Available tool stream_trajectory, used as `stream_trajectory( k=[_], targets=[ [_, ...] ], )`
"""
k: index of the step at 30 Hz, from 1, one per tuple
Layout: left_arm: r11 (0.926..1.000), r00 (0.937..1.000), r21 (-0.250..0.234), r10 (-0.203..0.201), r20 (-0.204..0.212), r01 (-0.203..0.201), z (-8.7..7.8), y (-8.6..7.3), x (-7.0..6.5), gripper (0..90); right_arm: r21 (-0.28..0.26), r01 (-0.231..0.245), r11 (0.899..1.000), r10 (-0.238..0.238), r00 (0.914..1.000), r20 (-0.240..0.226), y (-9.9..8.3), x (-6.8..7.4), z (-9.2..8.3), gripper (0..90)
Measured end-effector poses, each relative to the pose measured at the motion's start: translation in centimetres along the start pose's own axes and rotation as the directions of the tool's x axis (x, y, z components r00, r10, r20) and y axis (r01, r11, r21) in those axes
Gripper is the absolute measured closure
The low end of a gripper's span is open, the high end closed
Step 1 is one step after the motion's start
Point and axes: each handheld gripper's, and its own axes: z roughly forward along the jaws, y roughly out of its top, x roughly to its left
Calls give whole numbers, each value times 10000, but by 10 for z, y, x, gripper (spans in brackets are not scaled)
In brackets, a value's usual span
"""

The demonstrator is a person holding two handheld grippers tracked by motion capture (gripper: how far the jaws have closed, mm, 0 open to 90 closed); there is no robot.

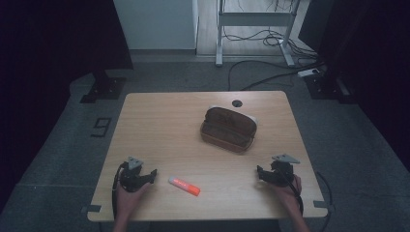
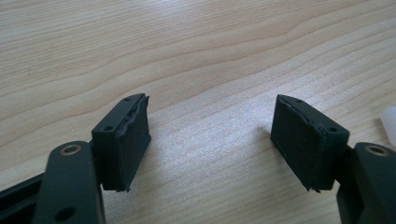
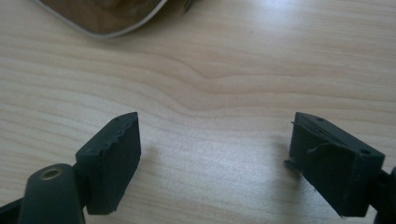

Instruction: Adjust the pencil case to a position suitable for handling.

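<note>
An open brown glasses case lies on the wooden table, right of centre, with its lid up. Its rounded edge shows at the top of the right gripper view. A white and orange tube lies near the front edge, between the two hands. My left gripper rests at the front left, open, jaws wide over bare wood. The tube's white end peeks in at the right of the left gripper view. My right gripper sits at the front right, open and holding nothing.
A round cable hole sits at the table's far edge. Beyond the table stand a white desk frame with loose cables on the floor. Dark stands flank both sides.
</note>
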Motion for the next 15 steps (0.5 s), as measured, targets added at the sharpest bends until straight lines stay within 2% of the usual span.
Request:
stream_trajectory(
  k=[6,15],
  targets=[
    [10000,10000,3,3,1,-3,0,0,0,276,-430,-39,9991,40,10000,15,4,-4,-7,186],
    [10000,10000,0,0,0,0,0,0,0,276,-702,-51,9975,47,10000,-48,9,-8,-11,205]
  ],
)
